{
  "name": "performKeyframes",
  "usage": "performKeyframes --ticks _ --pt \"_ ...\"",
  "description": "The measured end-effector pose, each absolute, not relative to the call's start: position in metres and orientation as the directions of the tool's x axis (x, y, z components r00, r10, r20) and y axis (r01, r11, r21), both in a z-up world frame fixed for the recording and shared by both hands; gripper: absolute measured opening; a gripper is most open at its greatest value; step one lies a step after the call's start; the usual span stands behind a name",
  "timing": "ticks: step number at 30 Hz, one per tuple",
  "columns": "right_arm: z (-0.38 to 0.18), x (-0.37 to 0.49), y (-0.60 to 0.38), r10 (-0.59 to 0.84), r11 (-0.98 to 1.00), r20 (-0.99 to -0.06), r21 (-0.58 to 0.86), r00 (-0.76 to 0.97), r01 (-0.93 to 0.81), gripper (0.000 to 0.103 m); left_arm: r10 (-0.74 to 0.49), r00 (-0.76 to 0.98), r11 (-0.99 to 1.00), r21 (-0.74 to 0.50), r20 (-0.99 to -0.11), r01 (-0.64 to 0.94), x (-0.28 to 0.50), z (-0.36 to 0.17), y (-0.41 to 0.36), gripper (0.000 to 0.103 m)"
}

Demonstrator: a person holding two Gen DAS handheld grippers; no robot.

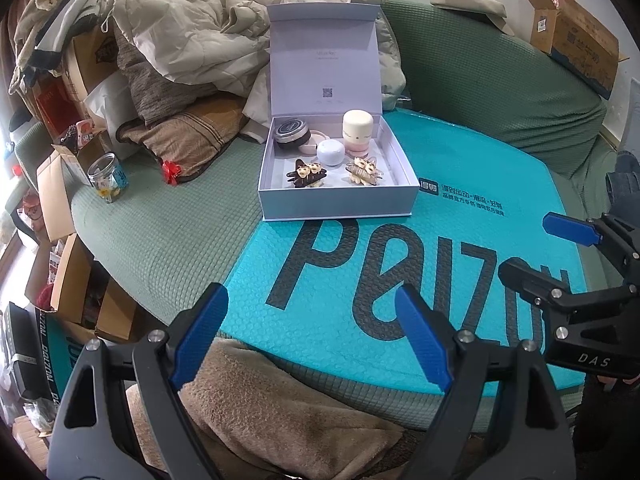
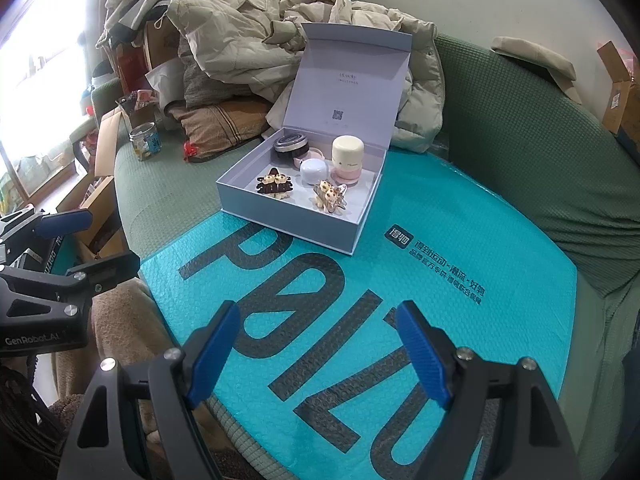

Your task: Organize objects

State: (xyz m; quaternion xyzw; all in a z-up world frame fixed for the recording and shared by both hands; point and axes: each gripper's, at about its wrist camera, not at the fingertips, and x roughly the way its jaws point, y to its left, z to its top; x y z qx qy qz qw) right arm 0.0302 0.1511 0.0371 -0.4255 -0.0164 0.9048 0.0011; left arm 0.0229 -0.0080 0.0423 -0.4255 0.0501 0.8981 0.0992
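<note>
A pale lilac gift box (image 1: 336,202) (image 2: 288,222) stands on a teal bubble mailer, its lid upright. Inside are a black-lidded jar (image 1: 291,130) (image 2: 290,145), a pink compact (image 1: 314,142) (image 2: 314,155), a cream-and-pink jar (image 1: 358,130) (image 2: 347,158), a small white round jar (image 1: 332,152) (image 2: 314,171), a dark hair clip (image 1: 306,174) (image 2: 275,186) and a clear hair clip (image 1: 363,170) (image 2: 330,196). My left gripper (image 1: 316,332) is open and empty, well short of the box. My right gripper (image 2: 320,344) is open and empty too, also short of the box.
The teal mailer (image 1: 480,240) (image 2: 460,320) lies on a green sofa (image 1: 500,92) (image 2: 520,152). Piled jackets (image 1: 192,20) (image 2: 248,28), a striped cushion (image 1: 188,140), a glass jar (image 1: 109,178) (image 2: 145,141) and cardboard boxes (image 1: 72,272) crowd the left. A brown towel (image 1: 280,412) lies near.
</note>
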Motion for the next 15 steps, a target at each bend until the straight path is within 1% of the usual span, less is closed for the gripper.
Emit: performKeyframes --ticks 15 --pt "0.0342 0.0240 0.1502 0.012 -0.999 -0.780 -0.032 -0.625 0.020 0.081 0.152 -0.604 -0.972 -0.006 -0.783 -0.237 0.0207 0.0418 -0.0108 0.085"
